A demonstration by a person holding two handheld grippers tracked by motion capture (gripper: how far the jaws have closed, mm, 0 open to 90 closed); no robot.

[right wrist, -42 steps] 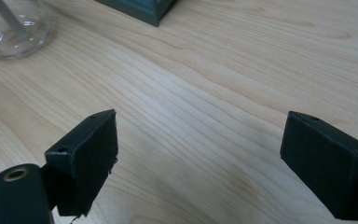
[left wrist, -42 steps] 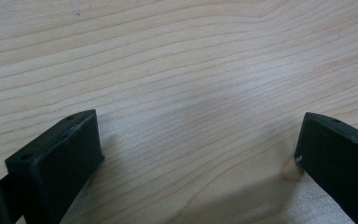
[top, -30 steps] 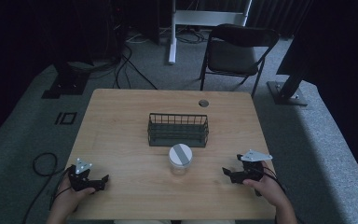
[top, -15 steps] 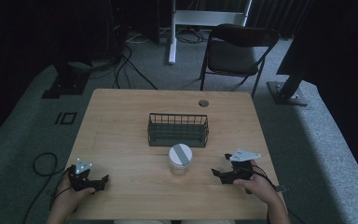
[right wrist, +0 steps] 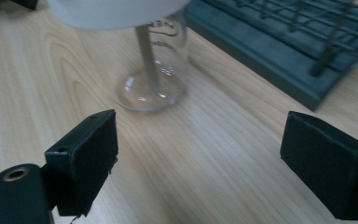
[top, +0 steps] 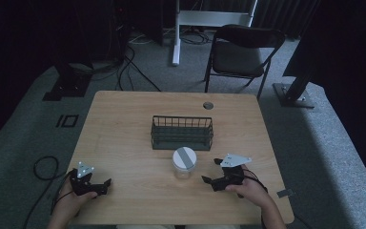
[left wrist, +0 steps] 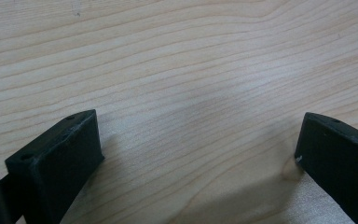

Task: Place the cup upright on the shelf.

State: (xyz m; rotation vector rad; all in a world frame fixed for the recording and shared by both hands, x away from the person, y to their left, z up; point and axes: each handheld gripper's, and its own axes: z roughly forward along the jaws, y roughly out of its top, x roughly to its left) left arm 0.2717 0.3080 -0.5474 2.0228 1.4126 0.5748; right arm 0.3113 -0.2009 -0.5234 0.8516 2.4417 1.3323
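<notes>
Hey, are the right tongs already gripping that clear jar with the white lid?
No, the right tongs stand wide open on bare wood, and the jar sits apart, just ahead of them.

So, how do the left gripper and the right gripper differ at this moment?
The right gripper lies close to the clear jar with its jaws turned toward it; the left gripper sits near the table's front left corner, far from the jar. Between its jaws the right gripper has the jar and the wire basket ahead, the left gripper bare wood. Both are open, low over the table, each in a hand.
</notes>
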